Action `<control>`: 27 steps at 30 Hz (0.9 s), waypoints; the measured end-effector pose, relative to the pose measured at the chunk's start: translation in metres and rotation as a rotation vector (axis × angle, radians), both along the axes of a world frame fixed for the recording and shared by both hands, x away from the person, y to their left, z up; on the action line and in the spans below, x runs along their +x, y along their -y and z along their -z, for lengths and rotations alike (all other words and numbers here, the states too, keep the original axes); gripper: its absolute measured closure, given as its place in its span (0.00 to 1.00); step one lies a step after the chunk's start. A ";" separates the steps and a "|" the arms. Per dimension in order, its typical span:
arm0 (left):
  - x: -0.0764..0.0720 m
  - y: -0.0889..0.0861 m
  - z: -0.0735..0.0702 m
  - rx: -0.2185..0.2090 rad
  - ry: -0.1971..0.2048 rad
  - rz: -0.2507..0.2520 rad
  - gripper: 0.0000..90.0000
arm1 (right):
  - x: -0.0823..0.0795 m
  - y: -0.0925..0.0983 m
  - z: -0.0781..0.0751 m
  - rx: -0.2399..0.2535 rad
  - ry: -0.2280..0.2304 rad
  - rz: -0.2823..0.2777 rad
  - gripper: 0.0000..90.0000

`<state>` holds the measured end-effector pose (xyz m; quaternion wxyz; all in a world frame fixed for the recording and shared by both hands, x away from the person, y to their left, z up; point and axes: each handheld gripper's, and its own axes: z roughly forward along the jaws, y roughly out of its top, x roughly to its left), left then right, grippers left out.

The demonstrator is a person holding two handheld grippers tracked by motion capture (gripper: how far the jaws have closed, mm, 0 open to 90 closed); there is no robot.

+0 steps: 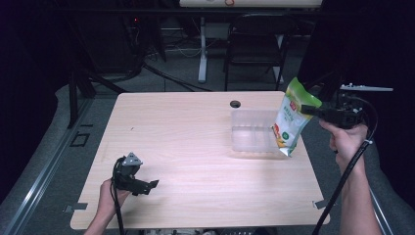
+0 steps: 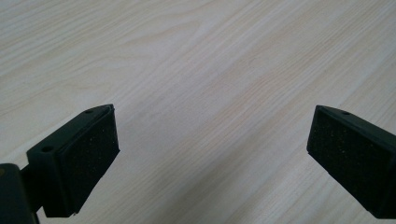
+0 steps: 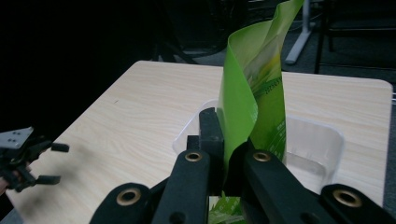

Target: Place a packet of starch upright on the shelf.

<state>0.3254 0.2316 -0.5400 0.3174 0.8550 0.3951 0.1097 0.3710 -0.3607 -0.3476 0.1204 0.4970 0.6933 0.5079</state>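
Nearest the lens in the right gripper view, the right gripper (image 3: 227, 161) has its jaws clenched on the upper edge of a green pouch (image 3: 254, 100). In the high view the pouch hangs at right of centre, beside a clear plastic tray (image 1: 252, 131) on the surface (image 1: 186, 147). It looks light, floppy and slick; the flat top seam seems the safest hold. The left gripper (image 2: 210, 154) stands released at lower left.
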 end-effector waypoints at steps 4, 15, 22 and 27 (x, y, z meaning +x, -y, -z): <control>0.000 0.000 0.000 0.001 0.001 0.000 0.02 | 0.005 0.002 0.002 -0.012 0.005 0.047 1.00; 0.000 0.000 0.000 0.001 0.012 -0.007 0.02 | 0.021 0.002 0.015 -0.026 0.006 0.123 1.00; -0.001 0.000 0.001 0.000 0.016 -0.008 0.02 | 0.029 -0.001 0.023 -0.022 0.002 0.149 1.00; 0.000 0.000 0.001 0.000 0.011 -0.006 0.02 | 0.035 -0.004 0.029 -0.018 0.000 0.164 1.00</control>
